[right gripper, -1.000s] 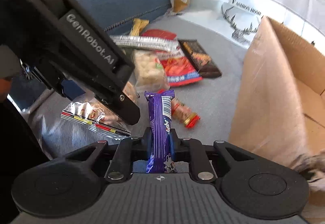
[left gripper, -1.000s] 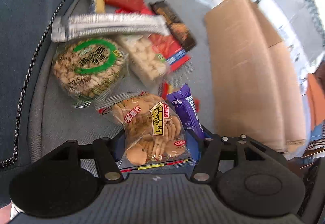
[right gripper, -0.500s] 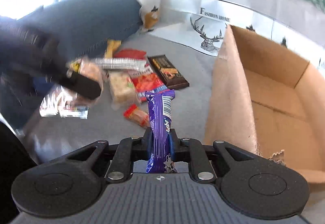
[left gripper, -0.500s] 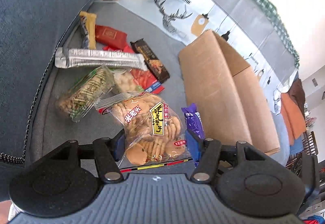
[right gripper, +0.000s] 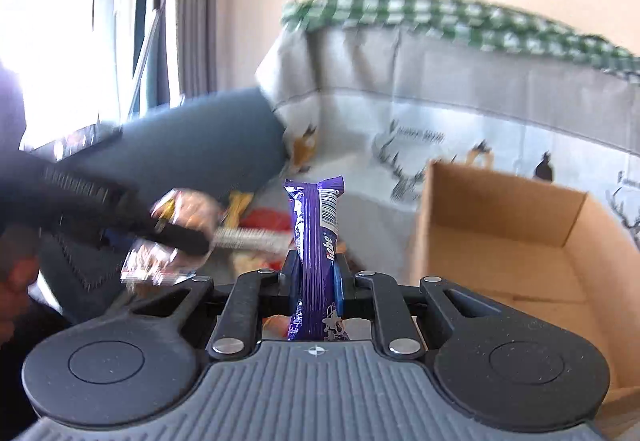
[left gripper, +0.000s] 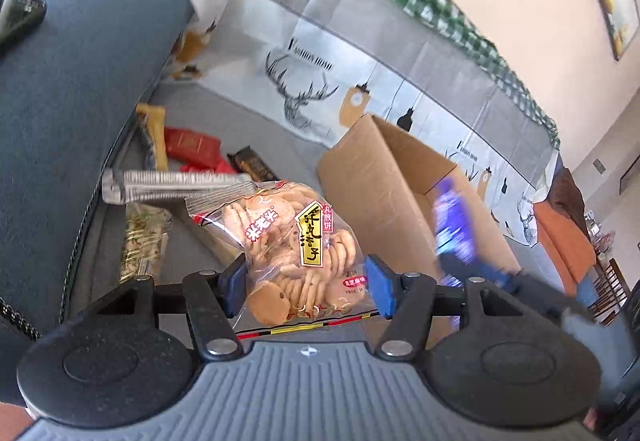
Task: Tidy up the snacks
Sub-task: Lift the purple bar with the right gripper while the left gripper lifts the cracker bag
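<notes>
The sofa seat (left gripper: pixel 208 113) is carrying everything here. Largest on it, the cardboard box (right gripper: pixel 500 253) is standing open at the right; as far as its floor is showing in the right wrist view, I am seeing no snack inside, so by my judgement the sorting is only beginning.

My left claw (left gripper: pixel 306 285) is gripping the clear bag of rice crackers (left gripper: pixel 292 241), blue pads pressing both its sides, and is holding it clear of the seat, near the box's left wall. My right claw (right gripper: pixel 316 277) is clamping the purple bar (right gripper: pixel 316 241) upright between nearly closed pads, just left of the box opening. Both packs are, I judge, heading for the box.

Remaining on the seat at the far left: a long silver pack (left gripper: pixel 172 185), a green-labelled bag of nuts (left gripper: pixel 142 241), a red packet (left gripper: pixel 192 145), a dark bar (left gripper: pixel 252 167) and a yellow stick pack (left gripper: pixel 154 137). All of these are waiting to be sorted.

Hard to read: the near and right parts of the box floor are being cut off by my right claw's body; the left claw and its bag are appearing only as a blur in the right wrist view; the pile is being partly hidden behind the cracker bag, so further snacks may be lying there unseen.
</notes>
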Motion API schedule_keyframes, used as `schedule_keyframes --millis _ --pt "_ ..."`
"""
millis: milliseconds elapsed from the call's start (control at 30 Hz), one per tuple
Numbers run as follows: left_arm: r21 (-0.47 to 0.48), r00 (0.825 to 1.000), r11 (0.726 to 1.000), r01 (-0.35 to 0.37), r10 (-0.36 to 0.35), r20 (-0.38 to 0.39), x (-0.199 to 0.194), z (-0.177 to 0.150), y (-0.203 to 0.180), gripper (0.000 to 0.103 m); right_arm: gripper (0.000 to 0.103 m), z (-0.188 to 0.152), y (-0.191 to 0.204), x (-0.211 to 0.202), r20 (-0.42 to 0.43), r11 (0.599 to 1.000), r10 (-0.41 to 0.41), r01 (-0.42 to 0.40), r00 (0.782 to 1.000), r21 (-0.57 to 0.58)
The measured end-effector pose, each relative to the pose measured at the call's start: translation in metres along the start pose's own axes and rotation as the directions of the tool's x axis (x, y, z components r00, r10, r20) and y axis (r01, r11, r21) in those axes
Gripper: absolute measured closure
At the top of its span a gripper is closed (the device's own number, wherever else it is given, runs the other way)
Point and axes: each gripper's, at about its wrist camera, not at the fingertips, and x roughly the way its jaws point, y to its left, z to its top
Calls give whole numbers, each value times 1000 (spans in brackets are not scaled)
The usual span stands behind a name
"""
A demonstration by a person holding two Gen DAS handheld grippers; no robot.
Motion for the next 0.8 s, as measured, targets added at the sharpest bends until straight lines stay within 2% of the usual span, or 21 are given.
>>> schedule_keyframes --millis 200,367,533,600,800 --pt "12 1000 1000 21 -21 10 3 1 -4 37 86 30 -50 -24 92 997 -48 42 995 67" --pt "30 1000 999 24 -24 4 12 1 -11 37 86 42 -101 -20 94 993 -85 76 992 94" --pt "41 1000 999 26 -26 5 17 2 -14 37 86 24 -135 -20 63 973 -154 140 986 185" --pt "40 1000 999 25 -26 5 19 2 -14 37 86 24 -140 -27 91 970 -173 153 981 188" --pt "43 1000 999 22 -23 6 22 1 -15 37 86 18 -151 -32 77 960 -217 198 973 200"
